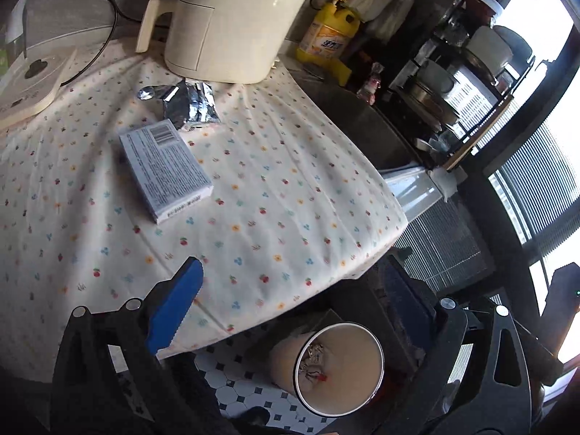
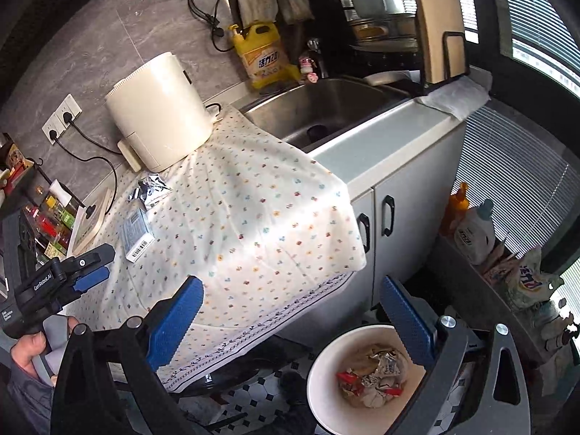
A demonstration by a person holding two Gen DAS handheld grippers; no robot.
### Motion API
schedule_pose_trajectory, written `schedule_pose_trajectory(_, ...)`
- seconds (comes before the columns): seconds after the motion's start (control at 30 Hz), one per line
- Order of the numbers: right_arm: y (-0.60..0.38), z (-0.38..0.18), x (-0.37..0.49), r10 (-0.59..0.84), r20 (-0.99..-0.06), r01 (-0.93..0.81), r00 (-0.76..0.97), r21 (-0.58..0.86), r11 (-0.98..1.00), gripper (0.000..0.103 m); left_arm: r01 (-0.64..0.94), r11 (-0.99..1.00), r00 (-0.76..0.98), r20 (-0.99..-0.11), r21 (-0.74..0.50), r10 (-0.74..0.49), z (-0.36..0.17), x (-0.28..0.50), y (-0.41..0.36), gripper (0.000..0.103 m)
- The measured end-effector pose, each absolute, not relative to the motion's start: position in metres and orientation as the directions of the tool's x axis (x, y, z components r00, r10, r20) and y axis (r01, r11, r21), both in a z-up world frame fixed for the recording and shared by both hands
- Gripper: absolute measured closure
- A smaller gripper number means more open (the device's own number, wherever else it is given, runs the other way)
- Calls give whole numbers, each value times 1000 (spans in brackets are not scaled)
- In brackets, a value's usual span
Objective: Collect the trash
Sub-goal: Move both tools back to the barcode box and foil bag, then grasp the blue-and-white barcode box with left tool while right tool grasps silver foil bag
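A pale blue-grey box [image 1: 165, 172] with a barcode lies on the flowered cloth [image 1: 272, 195], and a crumpled foil wrapper [image 1: 190, 103] sits just beyond it. My left gripper [image 1: 290, 308] hangs open over the cloth's near edge, short of the box, with nothing between its blue pads. A round bin [image 1: 348, 348] on the floor below holds crumpled wrappers. In the right wrist view my right gripper [image 2: 291, 320] is open and empty above the bin [image 2: 319, 395], whose trash [image 2: 373, 373] shows between the fingers. The box [image 2: 136, 233], foil [image 2: 152, 188] and left gripper [image 2: 103, 262] appear at left.
A cream appliance [image 2: 159, 108] stands at the back of the cloth, with a yellow detergent bottle [image 2: 262, 54] and a steel sink [image 2: 326, 108] to its right. White cabinet doors [image 2: 384, 217] face the tiled floor [image 2: 253, 398]. A hand [image 2: 29, 351] holds the left gripper.
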State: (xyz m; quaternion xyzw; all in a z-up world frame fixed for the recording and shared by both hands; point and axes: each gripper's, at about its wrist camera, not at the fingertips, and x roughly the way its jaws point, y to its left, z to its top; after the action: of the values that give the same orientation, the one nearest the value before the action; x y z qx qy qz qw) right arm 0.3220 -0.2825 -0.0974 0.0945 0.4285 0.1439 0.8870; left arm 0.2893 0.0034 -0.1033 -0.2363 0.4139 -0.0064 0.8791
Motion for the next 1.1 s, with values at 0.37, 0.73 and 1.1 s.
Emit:
schedule_pose_trajectory(0.37,-227,-93,354,319,-742,-200,590,249,948,8,-301,842,666,-731,-447,-150,-121,320,73,7)
schedule_pose_trajectory(0.73,-223,-95,362,235,-766,-116,598,208,971,8,-389,841,593,-801,-376,-83,-157,368,83,7)
schedule_pose_trajectory(1.1,-232,-105,362,180,-792,-47,584,188,981,8,-438,870,559,-826,-225,68,-168,394,68,7)
